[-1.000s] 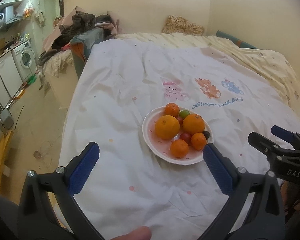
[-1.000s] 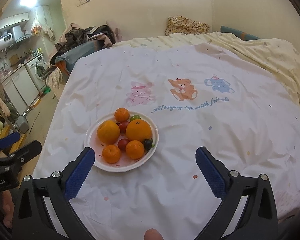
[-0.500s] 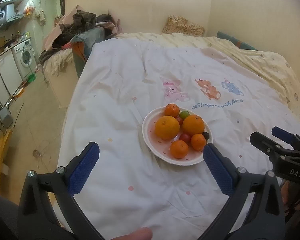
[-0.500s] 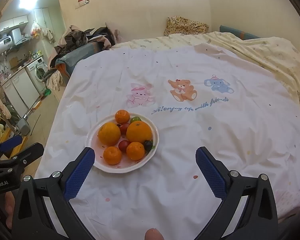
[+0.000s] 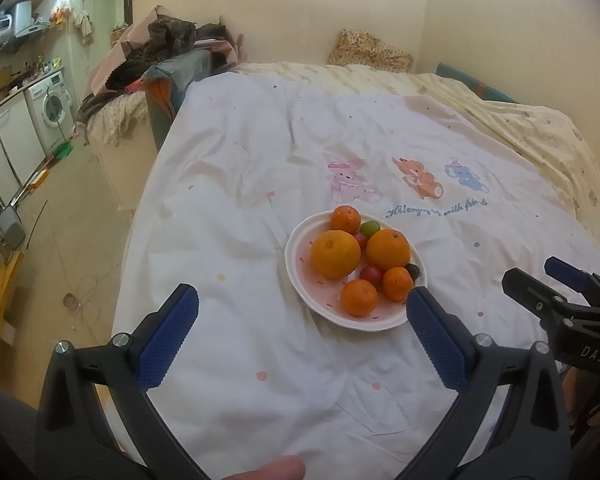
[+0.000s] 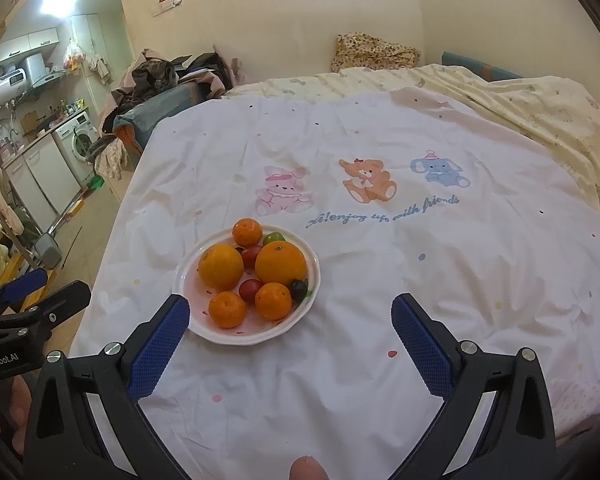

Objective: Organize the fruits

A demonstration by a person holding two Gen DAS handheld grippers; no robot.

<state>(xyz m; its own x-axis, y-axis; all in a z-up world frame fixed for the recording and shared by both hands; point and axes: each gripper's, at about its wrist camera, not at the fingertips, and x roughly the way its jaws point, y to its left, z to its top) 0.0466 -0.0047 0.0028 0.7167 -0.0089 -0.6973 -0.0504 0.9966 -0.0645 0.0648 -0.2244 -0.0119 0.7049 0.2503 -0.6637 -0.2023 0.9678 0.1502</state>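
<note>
Orange fruit is sitting heaped on one white plate (image 6: 247, 337), which is resting on the bed sheet (image 6: 420, 280) near its left edge. Two big oranges (image 6: 220, 266) are taking the middle, three small mandarins (image 6: 273, 300) are lying around them, and the cherry tomatoes (image 6: 250, 289) (red, green and one dark) are filling the gaps, so nothing is rolling off onto the soft cloth. All the fruit is already gathered there; whether sorting is ahead or finished, I cannot judge. The left gripper (image 5: 300, 334) is hovering with its jaws spread wide and empty, the plate just beyond its right finger. The right gripper (image 6: 290, 336) is hanging equally wide and empty, the plate by its left finger, both seemingly framing the plate for a reach.
</note>
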